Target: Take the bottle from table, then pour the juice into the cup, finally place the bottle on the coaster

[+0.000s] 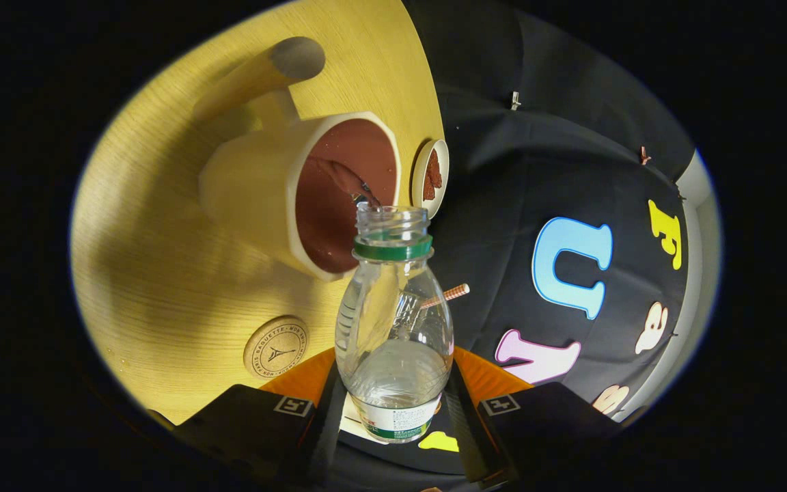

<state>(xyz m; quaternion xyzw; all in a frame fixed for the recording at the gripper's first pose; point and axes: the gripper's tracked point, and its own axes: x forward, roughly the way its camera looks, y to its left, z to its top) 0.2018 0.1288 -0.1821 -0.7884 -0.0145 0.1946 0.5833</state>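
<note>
My gripper [395,403] is shut on a clear plastic bottle [393,321] with a green neck ring and no cap; both fingers press its lower body. The bottle is tipped, its open mouth [392,215] at the rim of a cream cup [298,188] with a brown inside. A thin stream runs from the mouth into the cup. Clear liquid still lies in the bottle's lower part. A round wooden coaster [276,347] with a printed ring lies on the wooden table [147,260], just ahead of my left finger and to the cup's near side.
A small white dish [430,179] holding something brown stands beyond the cup near the table's edge. A striped straw [449,294] shows behind the bottle. The cup's handle [264,75] points away from me. The booth's black cloth wall hangs past the table's edge.
</note>
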